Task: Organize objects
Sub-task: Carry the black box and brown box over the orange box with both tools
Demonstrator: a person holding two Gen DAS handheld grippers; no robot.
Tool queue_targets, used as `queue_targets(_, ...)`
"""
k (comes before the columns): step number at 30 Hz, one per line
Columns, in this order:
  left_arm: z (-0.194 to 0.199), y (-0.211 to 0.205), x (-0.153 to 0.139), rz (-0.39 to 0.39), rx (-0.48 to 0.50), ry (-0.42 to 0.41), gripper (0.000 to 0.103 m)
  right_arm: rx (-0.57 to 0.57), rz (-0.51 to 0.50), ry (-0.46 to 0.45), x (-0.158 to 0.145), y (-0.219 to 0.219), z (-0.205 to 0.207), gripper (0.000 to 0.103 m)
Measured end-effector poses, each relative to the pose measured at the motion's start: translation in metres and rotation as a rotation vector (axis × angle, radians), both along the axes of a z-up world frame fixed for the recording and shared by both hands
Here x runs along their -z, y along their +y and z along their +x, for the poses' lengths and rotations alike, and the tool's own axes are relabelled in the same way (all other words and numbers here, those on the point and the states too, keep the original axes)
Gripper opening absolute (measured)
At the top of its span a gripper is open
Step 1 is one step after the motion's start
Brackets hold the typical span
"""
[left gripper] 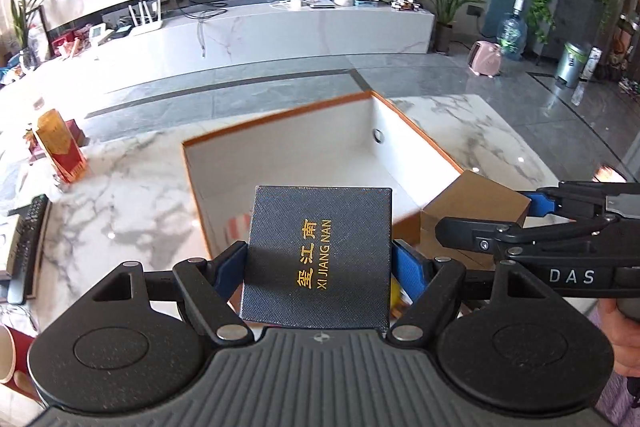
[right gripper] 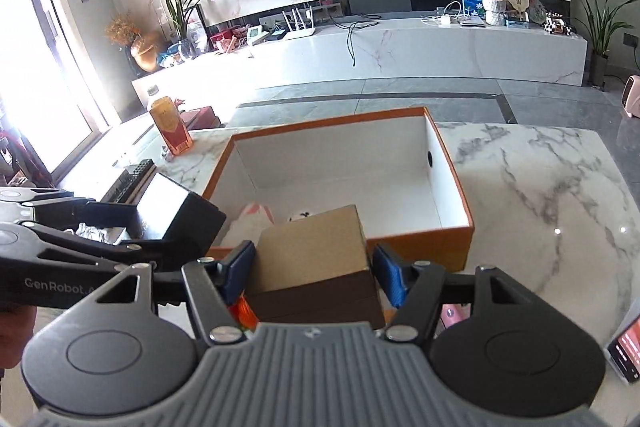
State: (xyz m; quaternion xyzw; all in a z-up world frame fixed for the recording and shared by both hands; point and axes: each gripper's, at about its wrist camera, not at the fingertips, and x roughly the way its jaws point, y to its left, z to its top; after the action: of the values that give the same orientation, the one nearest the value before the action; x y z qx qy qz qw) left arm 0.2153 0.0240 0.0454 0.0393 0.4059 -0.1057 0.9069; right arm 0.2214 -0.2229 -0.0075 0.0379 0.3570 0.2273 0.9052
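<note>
Orange-walled open storage box with a white inside (left gripper: 320, 143) sits on the white marble-patterned table (left gripper: 120, 195), and both carried items hang over its near end.

Held by the left gripper (left gripper: 318, 263) is a dark navy textured square box with gold "XI JIANG NAN" lettering (left gripper: 320, 255); the blue pads (left gripper: 408, 263) press on its two sides, so the jaws stand about as wide as that box and are clamped on it. It sits tilted above the orange box's near wall.

To the right of the navy box, the right gripper (right gripper: 314, 273) has hold of a plain brown cardboard box (right gripper: 316, 259), with its blue pads against both sides at a fairly wide spread. This brown box is also above the near end of the orange box, just inside its near wall.

Inside the orange box, at the near end beneath the brown box, lie a pale pink-and-white soft item (right gripper: 252, 223) and a small black-and-white object (right gripper: 300, 215), both partly hidden. The far part of its white floor shows bare.

Left of the orange box on the table stands a tall red-and-gold carton (right gripper: 171, 131), and nearer lies a dark remote-like device (right gripper: 132, 175). Right of the orange box, at the table's near edge, a phone with a lit screen (right gripper: 626, 351) leans.
</note>
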Motion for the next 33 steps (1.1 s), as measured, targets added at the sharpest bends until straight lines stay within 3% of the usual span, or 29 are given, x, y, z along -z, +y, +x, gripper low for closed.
queue_targets(8,0.061,0.023,0.011,0.012,-0.069,0.041,0.089,0.002,0.021,0.03,0.006,0.026,0.074,0.066)
queue_targets(18,0.131,0.037,0.041,0.031,-0.142,0.099,0.089,0.024,-0.031,0.087,0.04,0.043,0.146,0.066)
queue_targets(27,0.165,0.039,0.064,0.069,-0.218,0.107,0.089,0.02,-0.029,0.137,0.062,0.053,0.188,0.066)
queue_targets(30,0.168,0.03,0.072,0.061,-0.227,0.144,0.089,0.017,-0.034,0.148,0.068,0.055,0.195,0.066)
queue_targets(33,0.169,0.017,0.08,0.113,-0.222,0.144,0.089,0.022,-0.042,0.16,0.072,0.053,0.201,0.066)
